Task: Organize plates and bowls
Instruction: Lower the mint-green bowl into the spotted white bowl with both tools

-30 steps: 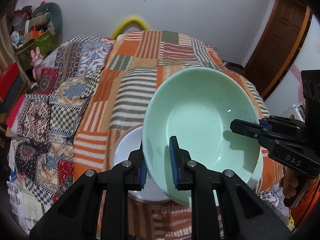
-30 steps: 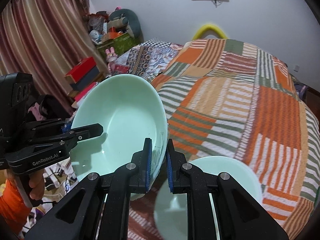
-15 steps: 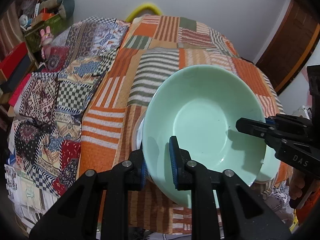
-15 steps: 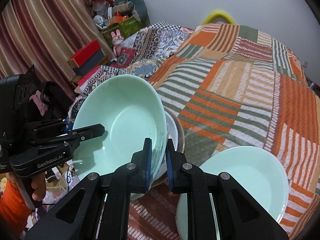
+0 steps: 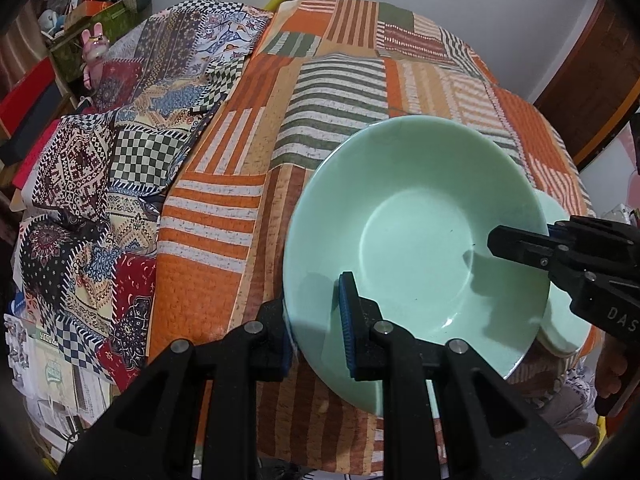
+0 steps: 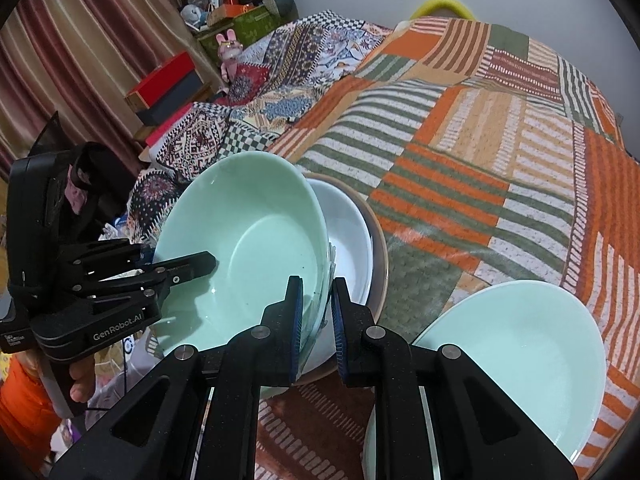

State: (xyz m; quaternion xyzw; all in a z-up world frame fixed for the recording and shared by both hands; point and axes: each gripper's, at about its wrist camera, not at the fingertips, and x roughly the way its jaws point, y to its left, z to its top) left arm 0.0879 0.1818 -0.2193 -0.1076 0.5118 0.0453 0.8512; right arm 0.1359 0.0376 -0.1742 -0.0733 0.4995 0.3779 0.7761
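A mint green bowl (image 5: 416,240) is held between both grippers above the table. My left gripper (image 5: 316,316) is shut on its near rim. My right gripper (image 6: 316,316) is shut on the opposite rim; it shows in the left wrist view (image 5: 520,248) at the right. In the right wrist view the green bowl (image 6: 248,256) hangs tilted over a white bowl (image 6: 348,236) that sits in a brown-rimmed dish (image 6: 378,248). A second mint green bowl (image 6: 516,364) rests on the table to the right, partly hidden (image 5: 560,320) behind the held one.
The round table carries an orange, green and white striped patchwork cloth (image 5: 328,92). A patterned quilt (image 5: 120,140) lies to the left. Boxes, toys and a curtain (image 6: 80,48) stand at the far left. A door (image 5: 592,80) is at the right.
Both grippers have carried the green bowl back and lower toward the near table edge. The view pulled back, and the bowl now covers the white bowl and dish in the left wrist view.
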